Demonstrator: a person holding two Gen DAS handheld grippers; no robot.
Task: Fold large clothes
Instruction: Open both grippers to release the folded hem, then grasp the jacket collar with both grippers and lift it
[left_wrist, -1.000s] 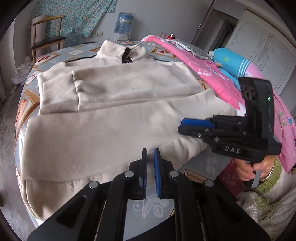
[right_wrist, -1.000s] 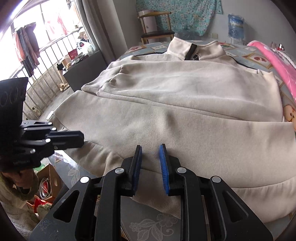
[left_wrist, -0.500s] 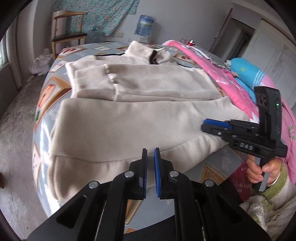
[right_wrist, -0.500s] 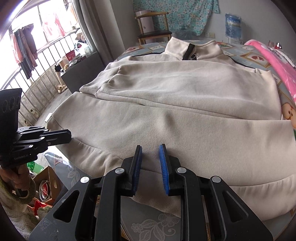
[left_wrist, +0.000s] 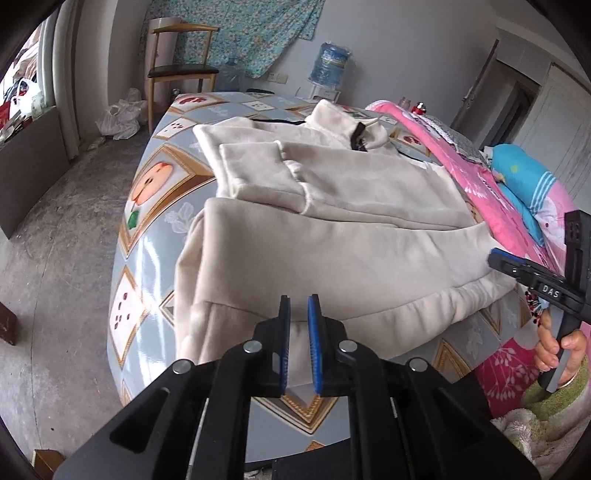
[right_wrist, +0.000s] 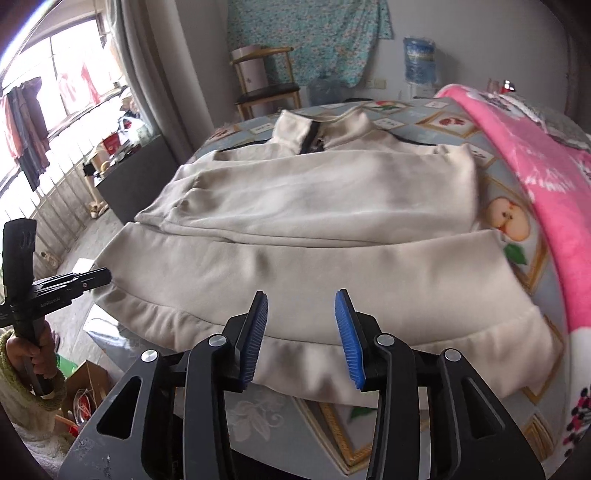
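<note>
A large cream zip-neck sweatshirt (left_wrist: 332, 236) lies flat on the patterned tabletop (left_wrist: 147, 236), collar at the far end, both sleeves folded across the chest. It also shows in the right wrist view (right_wrist: 314, 266). My left gripper (left_wrist: 298, 325) hovers just before the hem near its left corner, jaws a narrow gap apart and empty. My right gripper (right_wrist: 303, 328) is open and empty, just before the hem at its middle. The right gripper also shows at the right edge of the left wrist view (left_wrist: 524, 269), and the left gripper at the left of the right wrist view (right_wrist: 74, 280).
A pink floral blanket (right_wrist: 535, 177) lies along the table's right side with a blue pillow (left_wrist: 524, 184). A wooden chair (left_wrist: 177, 70) and water bottle (left_wrist: 330, 62) stand beyond the table. A cardboard box (right_wrist: 85, 384) sits on the floor at the left.
My right gripper has opened wide. Both grippers have pulled back from the hem and lifted; the left one has swung left toward the hem's left corner. The sweatshirt has not moved.
</note>
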